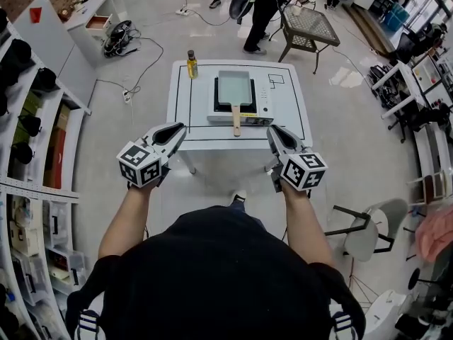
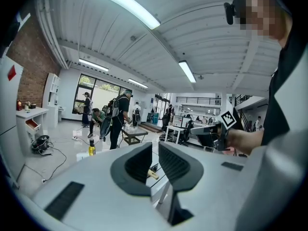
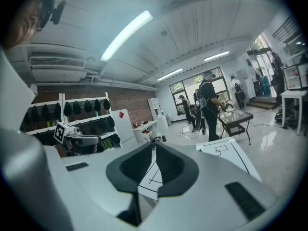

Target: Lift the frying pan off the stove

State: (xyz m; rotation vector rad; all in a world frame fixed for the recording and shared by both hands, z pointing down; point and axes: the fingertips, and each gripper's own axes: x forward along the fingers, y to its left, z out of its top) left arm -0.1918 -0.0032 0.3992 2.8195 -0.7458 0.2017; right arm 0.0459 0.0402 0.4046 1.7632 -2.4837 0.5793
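A rectangular grey frying pan [image 1: 234,88] with a wooden handle [image 1: 236,121] sits on a portable stove [image 1: 265,101] on the white table [image 1: 185,112]. The handle points toward me. My left gripper [image 1: 181,127] hovers at the table's near left edge, left of the handle and apart from it, jaws shut and empty. My right gripper [image 1: 271,129] hovers at the near right edge, likewise shut and empty. In the left gripper view the shut jaws [image 2: 155,146] partly hide the handle [image 2: 153,174]. The right gripper view shows shut jaws [image 3: 155,146] over the table [image 3: 226,153].
A yellow bottle [image 1: 192,64] stands at the table's far left corner. Shelving [image 1: 42,140] lines the left wall. A chair [image 1: 368,236] stands at my right. At the back are a mesh side table [image 1: 308,25], a standing person [image 1: 265,9] and floor cables [image 1: 120,37].
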